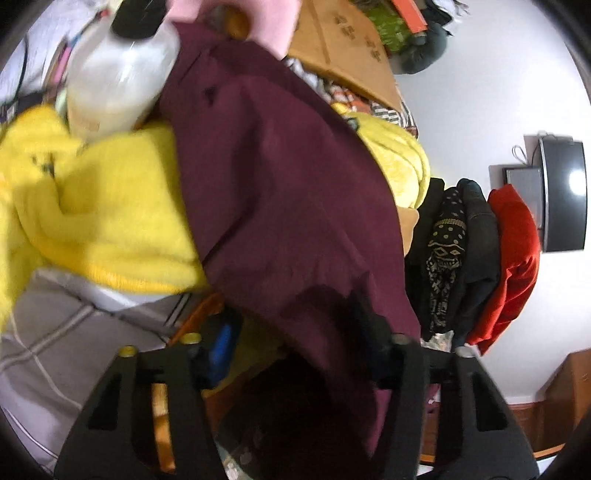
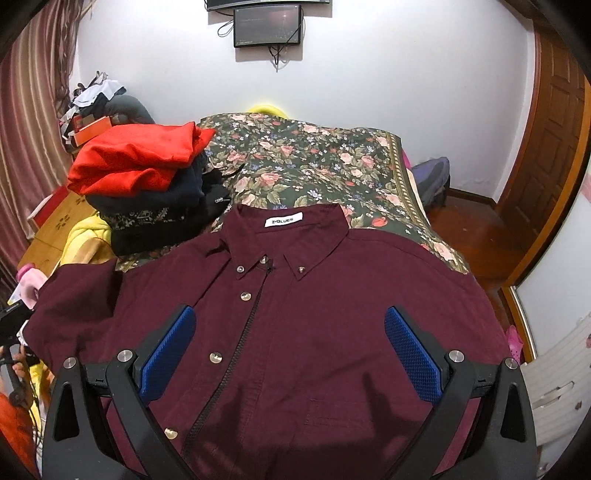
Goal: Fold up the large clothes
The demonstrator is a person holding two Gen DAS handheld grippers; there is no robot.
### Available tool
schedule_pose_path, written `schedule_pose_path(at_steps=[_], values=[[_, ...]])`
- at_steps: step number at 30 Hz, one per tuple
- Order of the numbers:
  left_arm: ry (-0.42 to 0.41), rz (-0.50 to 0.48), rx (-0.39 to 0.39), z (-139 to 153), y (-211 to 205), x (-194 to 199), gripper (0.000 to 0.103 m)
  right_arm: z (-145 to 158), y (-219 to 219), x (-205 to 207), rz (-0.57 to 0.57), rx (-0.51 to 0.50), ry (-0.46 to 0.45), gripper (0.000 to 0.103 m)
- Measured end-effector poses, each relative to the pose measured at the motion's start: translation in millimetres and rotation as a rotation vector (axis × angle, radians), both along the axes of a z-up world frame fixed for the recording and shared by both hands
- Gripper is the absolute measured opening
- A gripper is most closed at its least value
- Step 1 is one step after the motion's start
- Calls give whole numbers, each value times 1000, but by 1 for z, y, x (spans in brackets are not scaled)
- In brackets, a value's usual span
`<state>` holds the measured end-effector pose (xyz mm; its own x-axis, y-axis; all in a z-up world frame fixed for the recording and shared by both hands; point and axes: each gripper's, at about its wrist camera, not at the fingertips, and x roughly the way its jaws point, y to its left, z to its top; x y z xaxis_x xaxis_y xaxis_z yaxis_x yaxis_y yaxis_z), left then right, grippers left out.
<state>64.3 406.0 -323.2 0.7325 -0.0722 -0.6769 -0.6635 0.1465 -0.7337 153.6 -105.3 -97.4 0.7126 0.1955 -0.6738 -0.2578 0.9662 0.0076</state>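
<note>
Maroon shirt [image 2: 314, 332]: button-front, collared, white neck label; laid face up on the bed [image 2: 332, 166], collar toward the far wall, front placket partly open along a slanted dark edge. One sleeve is seen spread toward the left edge of the right wrist view. In the left wrist view a fold of the same maroon cloth [image 1: 280, 206] is seen hanging down between the fingers.

Left gripper [image 1: 295, 369]: fingers set narrow, with the shirt cloth draped between them; one blue pad [image 1: 221, 354] is visible, the other is covered by cloth. Whether the pads press on the cloth cannot be told. The view is blurred.

Right gripper [image 2: 290, 354]: fingers spread wide, blue pads [image 2: 170, 354] bare, held over the shirt front; nothing is gripped.

Bed: covered with a dark floral spread.

Stack of folded clothes [image 2: 147, 192]: a red garment on top, dark and patterned items beneath; placed on the bed just beside the shirt's left shoulder.

Yellow blanket [image 1: 110, 206]: bulky, plush, shown beside the hanging maroon cloth.

Plastic bottle [image 1: 118, 74]: pale, dark cap, above the yellow blanket in the left wrist view.

Wall screen [image 2: 267, 26]: mounted on the white wall beyond the bed.
</note>
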Motion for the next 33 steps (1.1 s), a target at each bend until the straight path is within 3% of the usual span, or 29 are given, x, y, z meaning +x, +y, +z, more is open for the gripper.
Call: schedule_pose_path(at_steps=[1,3,5,9,15,19,23,27,33], values=[[23,-8,55,10,-2,5,41,0,0,0,0,0,-1,101],[66,-32,183,31,-5,15,18,1,-1,0,0,1,-3,101],[115,-87,363,61,-18,28,9,1,-1,-1,-1,2,-9,101],[118,-179,658,125,-57,54,6,5,-7,-4,-2,7,-24,101],[-60,-301,804,194,-118,77,4,10,-17,-10,-3,18,-48,101],[-133,-424,839,211,-167,94,4,10,-25,-14,-2,27,-57,101],[-126,-582,889,202,-226,111,4,10,-33,-17,4,39,-59,101],[-80,-779,832,168,-280,132,4,8,-38,-21,13,41,-66,101],[14,-958,715,117,-338,137,5,5,-43,-25,17,47,-63,101]])
